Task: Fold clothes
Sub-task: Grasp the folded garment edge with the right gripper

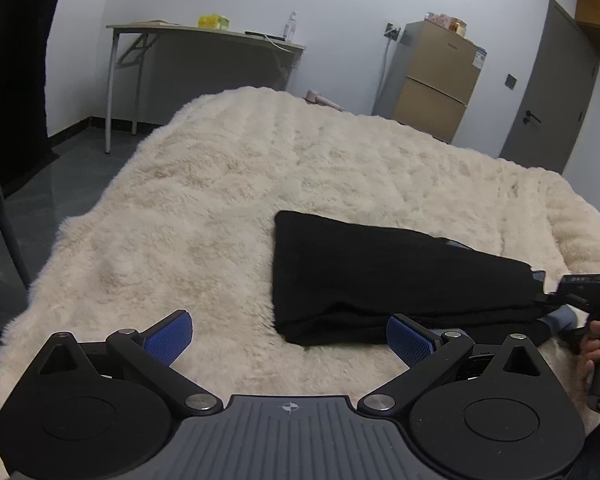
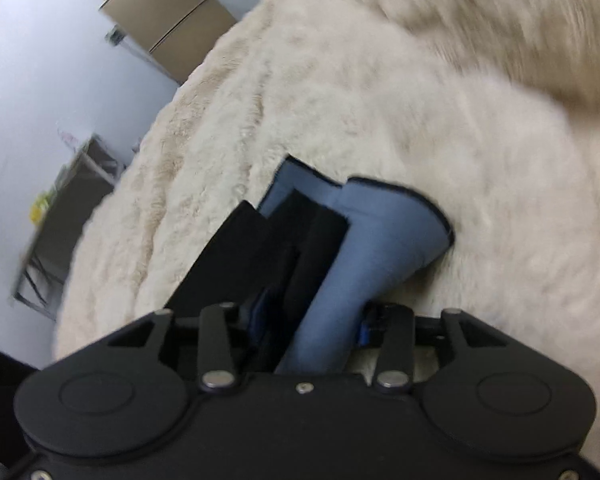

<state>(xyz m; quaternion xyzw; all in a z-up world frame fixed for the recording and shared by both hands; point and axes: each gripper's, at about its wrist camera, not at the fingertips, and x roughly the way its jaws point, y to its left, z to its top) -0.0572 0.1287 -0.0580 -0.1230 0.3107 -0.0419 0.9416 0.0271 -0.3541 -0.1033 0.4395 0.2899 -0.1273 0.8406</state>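
**Black garment on the fluffy bed, right tool clamped on its end**

Left wrist view: the left tool (image 1: 288,338) hovers low over the cream fluffy blanket (image 1: 220,184) on the bed, its blue pads spread wide apart with nothing between them. The folded black garment (image 1: 380,276) lies just beyond its right pad, stretching to the right, where a hand (image 1: 598,344) holds the right tool (image 1: 556,300) at the cloth's far end.

Right wrist view: blurred. The right tool (image 2: 312,320) is clamped on the garment (image 2: 256,256), whose blue lining (image 2: 364,240) fans out ahead on the blanket (image 2: 440,120).
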